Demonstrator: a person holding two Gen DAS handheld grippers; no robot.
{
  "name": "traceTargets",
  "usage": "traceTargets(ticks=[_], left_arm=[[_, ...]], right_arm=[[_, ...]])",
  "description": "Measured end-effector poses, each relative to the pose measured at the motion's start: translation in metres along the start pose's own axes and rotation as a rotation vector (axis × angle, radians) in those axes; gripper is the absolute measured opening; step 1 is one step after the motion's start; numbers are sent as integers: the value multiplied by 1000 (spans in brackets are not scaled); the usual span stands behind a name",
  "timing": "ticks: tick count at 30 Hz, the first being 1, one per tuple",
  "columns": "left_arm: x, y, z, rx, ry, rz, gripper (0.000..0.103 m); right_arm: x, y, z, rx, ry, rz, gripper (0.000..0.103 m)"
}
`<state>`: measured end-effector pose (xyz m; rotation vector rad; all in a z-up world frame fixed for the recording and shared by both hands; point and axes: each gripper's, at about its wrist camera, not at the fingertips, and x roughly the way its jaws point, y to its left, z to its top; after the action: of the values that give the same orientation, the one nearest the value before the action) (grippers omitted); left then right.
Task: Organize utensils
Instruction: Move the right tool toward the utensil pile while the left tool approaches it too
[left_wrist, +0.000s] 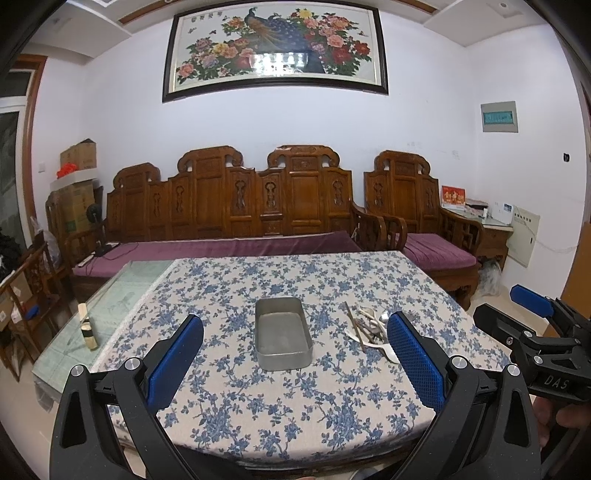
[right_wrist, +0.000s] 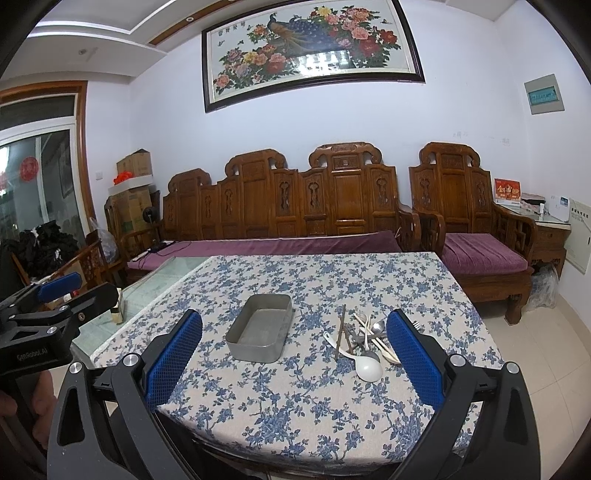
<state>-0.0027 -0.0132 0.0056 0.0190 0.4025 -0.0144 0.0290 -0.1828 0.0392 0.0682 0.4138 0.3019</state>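
An empty grey metal tin (left_wrist: 282, 334) (right_wrist: 260, 328) sits in the middle of the table with the blue floral cloth (left_wrist: 280, 402) (right_wrist: 295, 398). To its right lies a pile of utensils (left_wrist: 369, 326) (right_wrist: 364, 336): chopsticks (right_wrist: 341, 330), metal spoons, a fork and a white plastic spoon (right_wrist: 365, 365). My left gripper (left_wrist: 295, 358) is open and empty above the table's near edge, in front of the tin. My right gripper (right_wrist: 295, 354) is open and empty, level with it. Each gripper shows at the side of the other's view.
A small yellow-and-black bottle (left_wrist: 88, 330) stands on the bare glass strip at the table's left. Beyond the table are a carved wooden sofa (left_wrist: 229, 206) and armchair (right_wrist: 476, 236) with purple cushions. Stacked boxes (left_wrist: 75, 192) stand at the back left.
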Motion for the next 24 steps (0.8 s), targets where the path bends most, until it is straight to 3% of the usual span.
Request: traceTargets(ticks=[16, 24], left_arm=[[66, 0, -20, 22, 160, -61, 97], [113, -3, -29, 37, 221, -100, 97]], right_arm=[[48, -21, -19, 16, 74, -13, 100], [88, -39, -33, 10, 133, -7, 88]])
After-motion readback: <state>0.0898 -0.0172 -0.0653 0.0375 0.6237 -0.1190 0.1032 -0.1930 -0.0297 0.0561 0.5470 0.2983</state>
